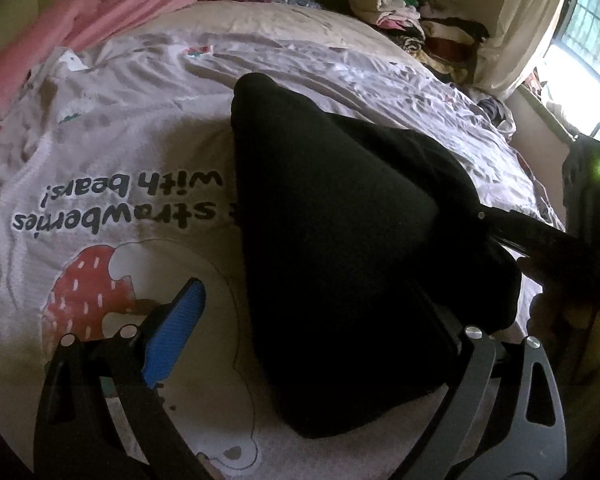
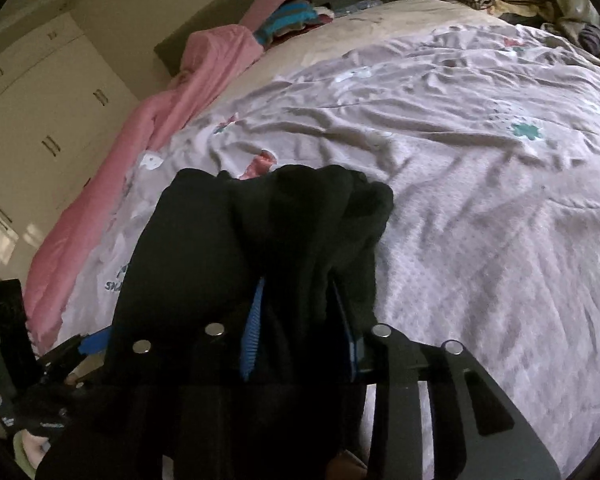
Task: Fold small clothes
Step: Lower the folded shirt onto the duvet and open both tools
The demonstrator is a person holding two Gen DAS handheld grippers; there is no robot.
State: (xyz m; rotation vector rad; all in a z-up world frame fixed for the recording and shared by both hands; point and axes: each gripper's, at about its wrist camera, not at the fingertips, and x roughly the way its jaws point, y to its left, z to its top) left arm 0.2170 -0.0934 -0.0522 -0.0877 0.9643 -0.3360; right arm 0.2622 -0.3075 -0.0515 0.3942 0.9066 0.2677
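— Item one?
— Black garment (image 1: 340, 264), small, soft knit, plain and unprinted. Lies on the bed, folded over into a rough wedge, narrow end pointing up the bed.
— Condition?
— Bunched and creased at one end (image 2: 300, 216), smooth across the broad part.
— Lying flat?
— Broad part flat; the bunched end is lifted off the cover.

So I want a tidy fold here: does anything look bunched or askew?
Yes. The black garment is bunched in thick folds between the right tongs, not flat on the bedspread.
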